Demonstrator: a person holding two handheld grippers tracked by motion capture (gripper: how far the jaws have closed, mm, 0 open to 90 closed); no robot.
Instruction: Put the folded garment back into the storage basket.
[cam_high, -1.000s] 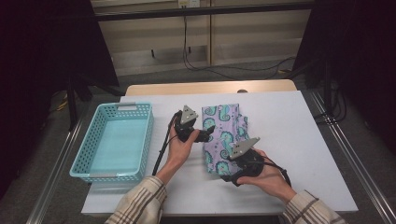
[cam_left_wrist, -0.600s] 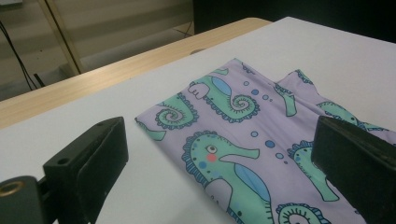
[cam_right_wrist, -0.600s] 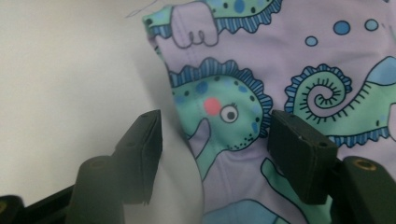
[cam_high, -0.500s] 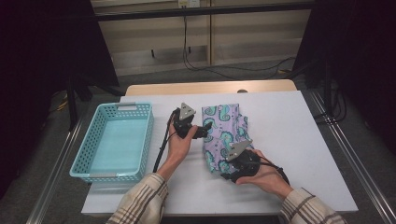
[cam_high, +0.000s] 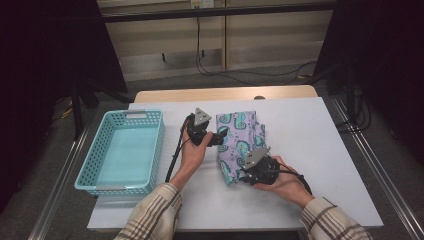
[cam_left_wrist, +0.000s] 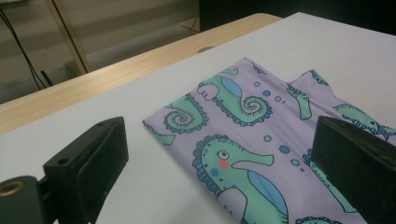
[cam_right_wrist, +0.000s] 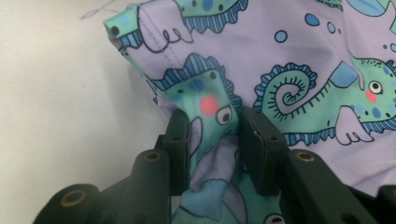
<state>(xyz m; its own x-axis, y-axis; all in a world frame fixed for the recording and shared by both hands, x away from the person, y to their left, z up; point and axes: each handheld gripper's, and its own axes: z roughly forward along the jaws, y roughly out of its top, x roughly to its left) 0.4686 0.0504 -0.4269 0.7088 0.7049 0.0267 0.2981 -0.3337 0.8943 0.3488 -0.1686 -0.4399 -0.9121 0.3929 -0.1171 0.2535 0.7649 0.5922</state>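
Seahorse cloth (cam_right_wrist: 280, 60) | near corner bunched between right gripper (cam_right_wrist: 212, 128) jaws, just closing | left gripper (cam_left_wrist: 219, 154) wide, empty | risk: single layer pinched, fold is undone when lifted

Folded cloth (cam_high: 240, 142) is lying on the table (cam_high: 320, 150), about centre, running from the far side toward the person. Basket (cam_high: 125, 150) is sitting on the table's left part, well apart from the cloth, its left edge overhanging the table's left edge. Left gripper (cam_high: 216, 138) is sitting between basket and cloth, just beside the cloth's left edge, pointing right at it; in the left gripper view the cloth (cam_left_wrist: 261, 140) is lying ahead between the spread jaws. Right gripper (cam_high: 242, 172) is sitting at the cloth's near end, with a fold of cloth (cam_right_wrist: 212, 116) bunching between its jaws.
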